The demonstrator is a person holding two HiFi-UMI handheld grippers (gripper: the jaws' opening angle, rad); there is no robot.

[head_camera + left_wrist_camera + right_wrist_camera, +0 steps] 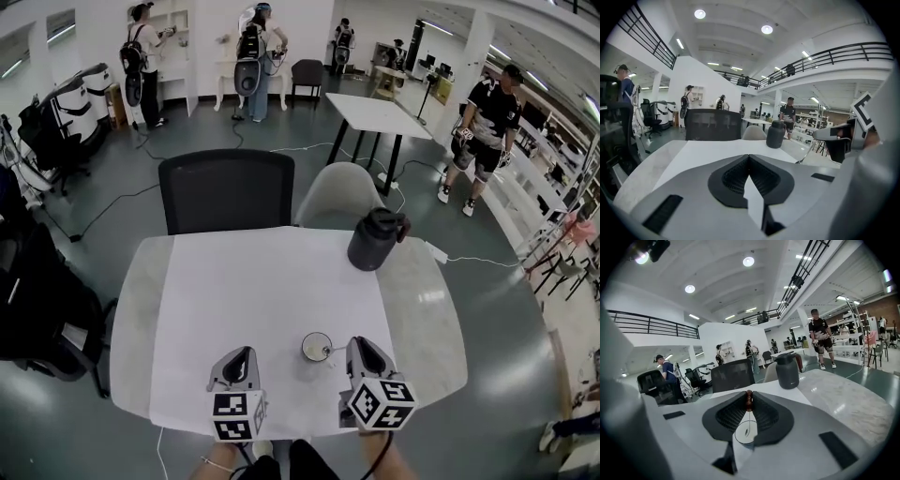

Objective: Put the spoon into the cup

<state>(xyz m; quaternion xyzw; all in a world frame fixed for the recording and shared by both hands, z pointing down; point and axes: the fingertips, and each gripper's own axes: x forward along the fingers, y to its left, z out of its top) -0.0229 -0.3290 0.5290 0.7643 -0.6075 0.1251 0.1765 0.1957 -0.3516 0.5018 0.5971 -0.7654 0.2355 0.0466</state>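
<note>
A small white cup (pixel 316 347) stands on the white cloth (pixel 262 300) near the table's front edge. My right gripper (pixel 359 345) is just right of it, shut on the brown handle of the spoon (pixel 748 400). The spoon's thin metal stem hangs down, and its bowl lies inside the ring of the cup's rim (pixel 746 442) as seen between the jaws. In the left gripper view the spoon (pixel 805 153) shows as a thin slanted stem at the right. My left gripper (pixel 246 354) sits left of the cup, its jaws shut with nothing between them (pixel 749 158).
A dark lidded jug (pixel 377 239) stands at the table's far right, off the cloth. A black mesh chair (pixel 226 190) and a grey chair (pixel 339 197) are pushed up to the far edge. Several people stand further back in the hall.
</note>
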